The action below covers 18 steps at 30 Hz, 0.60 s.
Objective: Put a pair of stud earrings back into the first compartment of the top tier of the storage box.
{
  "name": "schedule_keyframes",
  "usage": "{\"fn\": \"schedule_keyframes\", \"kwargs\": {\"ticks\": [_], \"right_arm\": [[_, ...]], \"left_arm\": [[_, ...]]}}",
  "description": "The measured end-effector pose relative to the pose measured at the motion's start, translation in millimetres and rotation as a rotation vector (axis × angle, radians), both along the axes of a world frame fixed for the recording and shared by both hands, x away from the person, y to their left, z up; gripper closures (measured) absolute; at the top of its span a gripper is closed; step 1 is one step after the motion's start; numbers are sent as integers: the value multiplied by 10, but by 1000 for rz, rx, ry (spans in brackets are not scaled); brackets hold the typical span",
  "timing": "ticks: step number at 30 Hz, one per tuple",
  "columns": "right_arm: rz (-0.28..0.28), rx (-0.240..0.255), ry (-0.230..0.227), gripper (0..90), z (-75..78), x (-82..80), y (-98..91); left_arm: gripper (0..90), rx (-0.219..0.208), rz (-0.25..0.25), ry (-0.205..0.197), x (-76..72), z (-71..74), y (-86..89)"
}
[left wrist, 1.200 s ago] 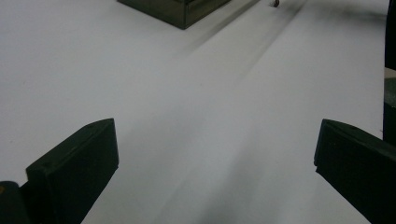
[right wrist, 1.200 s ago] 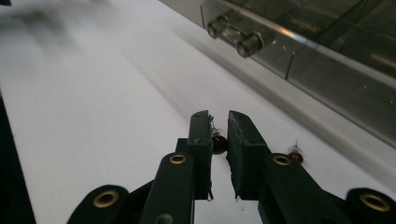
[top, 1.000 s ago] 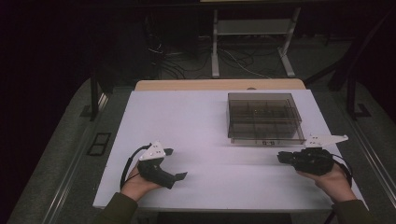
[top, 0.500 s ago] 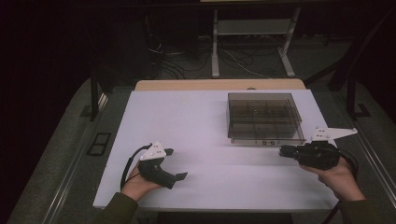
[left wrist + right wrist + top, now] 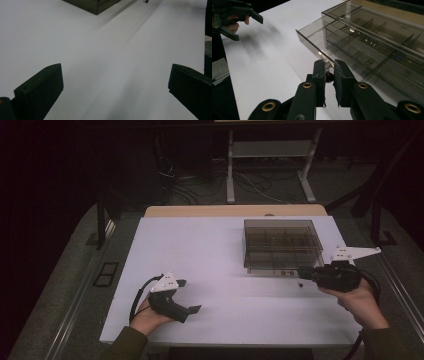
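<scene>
While right gripper (image 5: 329, 75) fingers pinch small dark-red piece (image 5: 329, 77) beside smoky compartment box (image 5: 281, 243), left gripper (image 5: 187, 296) fingers spread above bench (image 5: 210, 250).

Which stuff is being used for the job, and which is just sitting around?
In use:
- right gripper, fingers shut on a small dark part
- smoky divided box just ahead of it

Just sitting around:
- left gripper, open, resting on the white table
- cables on the floor
</scene>
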State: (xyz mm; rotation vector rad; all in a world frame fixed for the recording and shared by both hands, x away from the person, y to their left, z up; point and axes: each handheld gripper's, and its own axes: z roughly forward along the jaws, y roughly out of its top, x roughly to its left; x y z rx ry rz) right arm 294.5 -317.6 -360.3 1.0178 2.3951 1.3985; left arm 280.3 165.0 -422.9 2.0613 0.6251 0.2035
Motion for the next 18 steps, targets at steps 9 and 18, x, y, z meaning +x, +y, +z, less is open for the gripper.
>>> {"fn": "schedule_keyframes", "kwargs": {"ticks": [9, 18], "right_arm": [[16, -6, 16, 786, 21, 155, 137], [36, -9, 20, 786, 29, 322, 267]], "left_arm": [[0, -4, 3, 4, 6, -8, -6], [0, 2, -7, 5, 10, -18, -25]]}}
